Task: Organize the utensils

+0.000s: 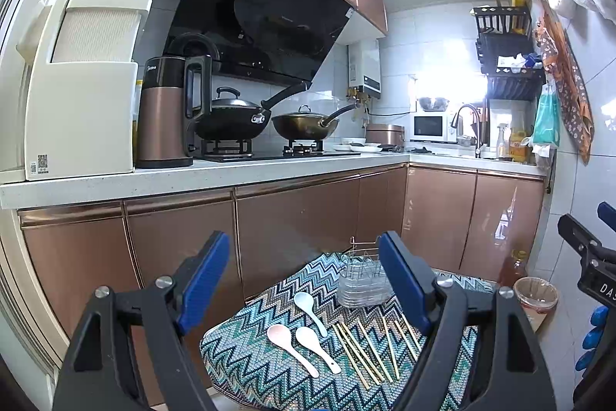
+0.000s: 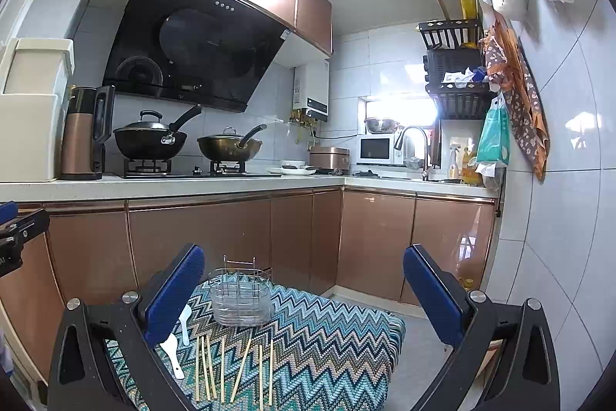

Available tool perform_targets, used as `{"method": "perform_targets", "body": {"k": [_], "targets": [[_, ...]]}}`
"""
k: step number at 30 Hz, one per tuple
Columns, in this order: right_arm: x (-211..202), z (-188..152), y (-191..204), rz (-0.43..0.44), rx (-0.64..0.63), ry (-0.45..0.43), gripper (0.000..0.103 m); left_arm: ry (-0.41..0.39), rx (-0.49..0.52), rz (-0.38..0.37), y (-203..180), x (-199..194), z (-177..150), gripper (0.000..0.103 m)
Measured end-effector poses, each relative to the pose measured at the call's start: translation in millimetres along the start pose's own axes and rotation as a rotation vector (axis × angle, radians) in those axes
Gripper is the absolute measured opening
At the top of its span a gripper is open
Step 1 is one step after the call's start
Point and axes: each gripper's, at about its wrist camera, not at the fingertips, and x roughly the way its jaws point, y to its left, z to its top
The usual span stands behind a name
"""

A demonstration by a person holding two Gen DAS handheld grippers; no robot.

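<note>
Left gripper [image 1: 304, 280] and right gripper [image 2: 304, 289], jaws released, empty, above the zigzag-cloth bench [image 2: 327, 341]. Left view alone shows all three spoons [image 1: 304, 343]; both show chopsticks [image 2: 231, 368] lying before the wire caddy [image 2: 240, 299].

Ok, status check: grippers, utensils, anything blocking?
Left gripper, right gripper open, empty. Spoons, chopsticks loose on cloth. Wire caddy empty, path clear.

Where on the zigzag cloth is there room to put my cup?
Free: the cloth right of the chopsticks and wire holder. Crowded: the left part, where spoons and chopsticks lie close together.
</note>
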Motion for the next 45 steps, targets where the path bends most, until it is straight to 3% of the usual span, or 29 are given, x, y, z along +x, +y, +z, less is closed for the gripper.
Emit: {"method": "perform_targets", "body": {"k": [45], "targets": [[10, -2, 8, 0.018, -0.031, 0.036, 0.103, 0.011, -0.010, 0.019, 2, 8, -8, 0.079]]}}
